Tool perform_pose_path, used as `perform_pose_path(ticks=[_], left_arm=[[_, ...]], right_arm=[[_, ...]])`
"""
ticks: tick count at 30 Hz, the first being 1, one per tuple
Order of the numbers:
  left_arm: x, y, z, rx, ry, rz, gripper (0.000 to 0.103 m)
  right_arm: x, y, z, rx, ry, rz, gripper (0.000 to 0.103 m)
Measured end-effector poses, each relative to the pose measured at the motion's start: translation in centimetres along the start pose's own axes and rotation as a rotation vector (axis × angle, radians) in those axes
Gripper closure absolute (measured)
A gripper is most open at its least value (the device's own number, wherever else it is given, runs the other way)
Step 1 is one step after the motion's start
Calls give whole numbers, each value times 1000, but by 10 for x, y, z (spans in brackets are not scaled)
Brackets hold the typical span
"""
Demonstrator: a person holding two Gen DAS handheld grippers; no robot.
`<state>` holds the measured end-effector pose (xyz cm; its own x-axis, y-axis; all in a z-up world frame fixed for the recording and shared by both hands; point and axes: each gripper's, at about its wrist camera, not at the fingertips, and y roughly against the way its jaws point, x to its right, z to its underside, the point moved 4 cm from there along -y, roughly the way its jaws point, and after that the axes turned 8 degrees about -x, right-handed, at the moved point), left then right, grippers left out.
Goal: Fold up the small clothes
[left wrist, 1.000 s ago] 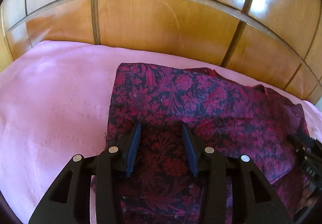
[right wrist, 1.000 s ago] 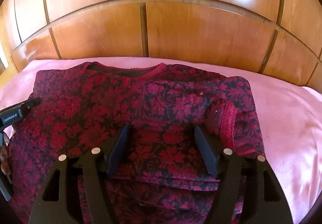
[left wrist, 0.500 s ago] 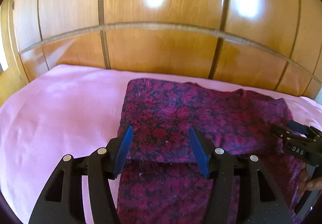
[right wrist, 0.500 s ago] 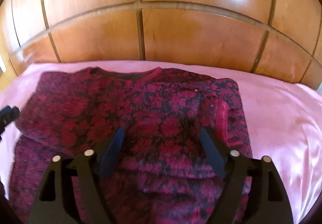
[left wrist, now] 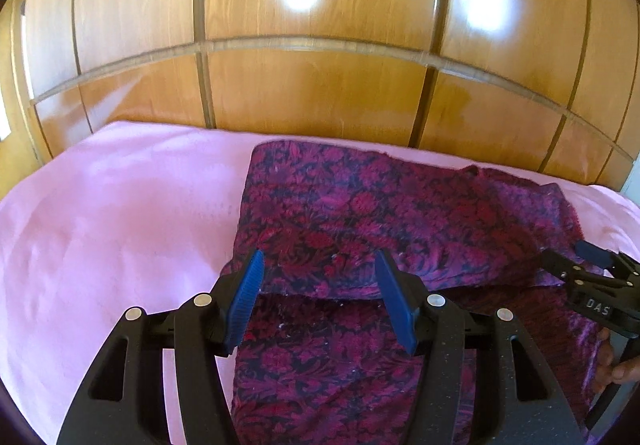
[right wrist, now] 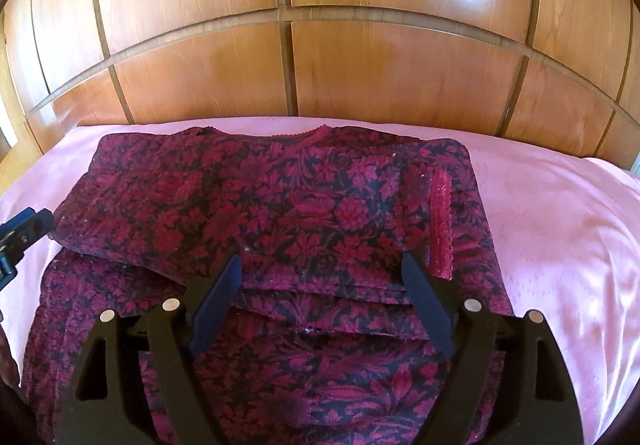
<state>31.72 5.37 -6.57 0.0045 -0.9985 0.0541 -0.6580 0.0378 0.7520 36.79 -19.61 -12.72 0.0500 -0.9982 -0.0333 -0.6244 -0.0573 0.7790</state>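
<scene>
left wrist view: the left tongs are held apart above the folded maroon floral garment, which is laid on the pink sheet before the wooden panels. the right tongs are likewise spread, gripping nothing, over the garment's folded edge.
</scene>
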Motion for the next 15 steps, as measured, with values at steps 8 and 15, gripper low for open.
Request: perform_pose_path(ticks=[8,15], left_arm=[[-2,-30,8,-57,0,-7,46],[-6,-38,9,-73,24,9,45]], right_arm=[[0,-10,3,8,6,8,17],[-2,-12,4,4,12,19,16]])
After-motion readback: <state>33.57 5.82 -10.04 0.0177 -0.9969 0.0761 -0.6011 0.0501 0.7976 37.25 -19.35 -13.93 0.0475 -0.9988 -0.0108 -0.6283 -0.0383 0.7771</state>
